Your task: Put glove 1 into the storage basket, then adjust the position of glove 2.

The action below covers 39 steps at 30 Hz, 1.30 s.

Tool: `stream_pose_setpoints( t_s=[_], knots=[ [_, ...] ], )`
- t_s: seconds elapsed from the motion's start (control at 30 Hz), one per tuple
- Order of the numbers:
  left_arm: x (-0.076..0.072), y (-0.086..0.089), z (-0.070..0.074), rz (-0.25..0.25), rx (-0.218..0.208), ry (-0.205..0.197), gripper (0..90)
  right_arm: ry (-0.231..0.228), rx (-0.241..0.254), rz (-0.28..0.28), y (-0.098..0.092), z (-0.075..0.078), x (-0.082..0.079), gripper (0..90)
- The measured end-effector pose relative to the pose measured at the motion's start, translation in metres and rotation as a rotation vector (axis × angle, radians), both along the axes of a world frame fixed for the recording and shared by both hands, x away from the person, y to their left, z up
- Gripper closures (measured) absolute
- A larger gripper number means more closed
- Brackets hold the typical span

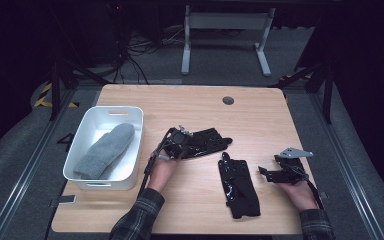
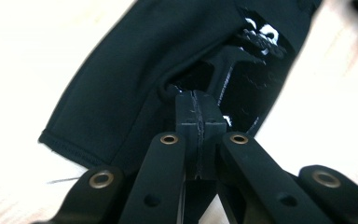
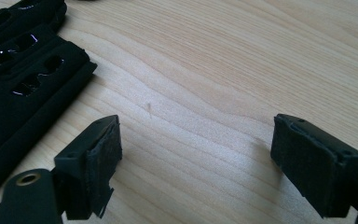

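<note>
At the left of the tabletop (image 1: 200, 100) stands a white bin (image 1: 87, 125) with a grey mitten (image 1: 105, 150) lying inside it, slanted from the near left corner toward the far right.

Just right of the bin, the left gripper (image 1: 179, 145) sits in the person's left hand (image 1: 162, 170), near the middle of the tabletop. Its jaws are pressed together on a fold of a black glove (image 1: 207, 141), which stretches away to the right from the jaws. In the left gripper view the two pads meet with the dark fabric pinched at their tips, the glove's (image 2: 121, 79) cuff hem running across the lower left and glossy patches showing farther up.

Right of that, nearer the person, a second black glove (image 1: 240, 187) lies flat on the wood, lengthwise toward the near edge, apart from both grippers.

Farthest right, the right gripper (image 1: 270, 172) rests in the right hand (image 1: 300, 192), just beside the second glove. Its jaws stand wide apart with bare wood between them; in the right gripper view the second glove (image 3: 23, 70) lies off to the left.
</note>
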<state>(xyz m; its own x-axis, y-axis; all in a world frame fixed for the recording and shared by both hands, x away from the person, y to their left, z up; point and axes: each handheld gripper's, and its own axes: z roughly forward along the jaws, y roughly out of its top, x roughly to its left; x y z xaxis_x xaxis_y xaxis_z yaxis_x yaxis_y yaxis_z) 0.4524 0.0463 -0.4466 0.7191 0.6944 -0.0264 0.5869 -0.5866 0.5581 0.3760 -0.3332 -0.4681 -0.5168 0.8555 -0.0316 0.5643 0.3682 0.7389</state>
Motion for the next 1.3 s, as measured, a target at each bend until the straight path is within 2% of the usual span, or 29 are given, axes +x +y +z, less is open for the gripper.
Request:
stream_pose_setpoints(
  t_s=[0.2,0.33,0.43,0.5,0.73,1.0,1.07,1.17,1.2,1.3],
  knots=[
    [-0.017,-0.002,0.001,-0.073,-0.005,0.034,90.0,0.0,0.0,0.001,0.0,0.0,0.0,16.7],
    [-0.026,-0.003,0.001,-0.103,-0.012,0.039,90.0,0.0,0.001,0.001,0.0,0.0,0.0,16.7],
    [-0.038,-0.002,-0.001,-0.142,-0.048,0.056,90.0,0.0,0.001,0.0,0.0,0.0,0.0,16.7],
    [-0.043,-0.001,-0.002,-0.155,-0.052,0.052,90.0,0.0,0.001,0.0,0.0,0.0,0.0,16.7],
    [-0.056,0.0,-0.003,-0.197,-0.1,0.093,90.0,0.0,0.0,0.0,0.0,0.0,0.0,16.7],
    [-0.065,-0.007,-0.003,-0.241,-0.123,0.113,90.0,0.0,0.001,0.0,0.0,0.0,0.0,16.7],
    [-0.066,-0.008,-0.003,-0.255,-0.145,0.134,90.0,0.0,0.001,0.0,0.0,0.0,0.0,16.7],
    [-0.072,-0.011,-0.003,-0.275,-0.147,0.133,90.0,0.0,0.001,0.0,0.0,0.0,0.0,16.7],
    [-0.074,-0.012,-0.002,-0.281,-0.164,0.128,89.9,0.0,0.001,0.0,0.0,0.0,0.0,16.7],
    [-0.074,-0.008,0.008,-0.279,-0.17,0.088,89.9,0.0,0.001,0.0,0.0,0.0,0.0,16.7]
  ],
)
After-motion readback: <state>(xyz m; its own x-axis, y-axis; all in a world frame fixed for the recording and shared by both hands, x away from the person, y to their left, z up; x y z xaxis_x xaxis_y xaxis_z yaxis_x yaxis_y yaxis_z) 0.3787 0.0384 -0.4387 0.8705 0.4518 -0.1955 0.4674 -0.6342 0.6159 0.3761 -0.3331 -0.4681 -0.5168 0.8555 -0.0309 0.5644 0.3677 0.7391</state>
